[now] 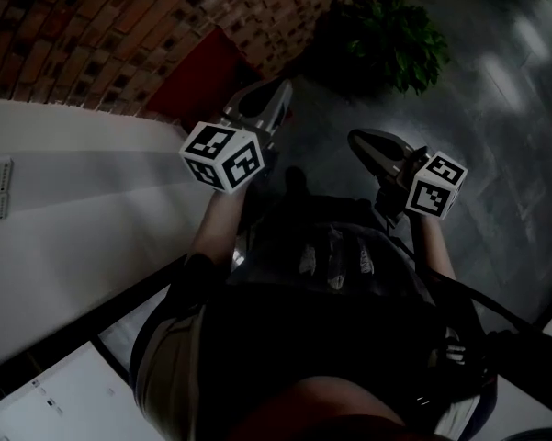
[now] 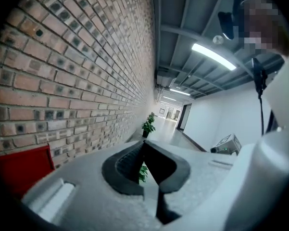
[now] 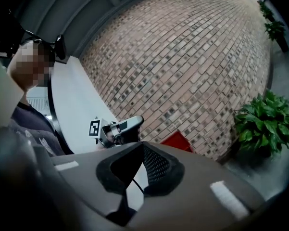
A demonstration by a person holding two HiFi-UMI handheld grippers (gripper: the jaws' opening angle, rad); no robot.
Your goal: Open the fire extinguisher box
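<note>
I think this is the reaching step: the left claw (image 1: 277, 93) and right claw (image 1: 354, 139), both shut and empty, are near the red fire extinguisher box (image 1: 200, 73) but not touching it, so next one must grab its door.

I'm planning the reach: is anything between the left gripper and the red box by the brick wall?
Nothing visible does. The left gripper, shut and empty, is near the red box with open space between; the potted plant stands aside.
</note>
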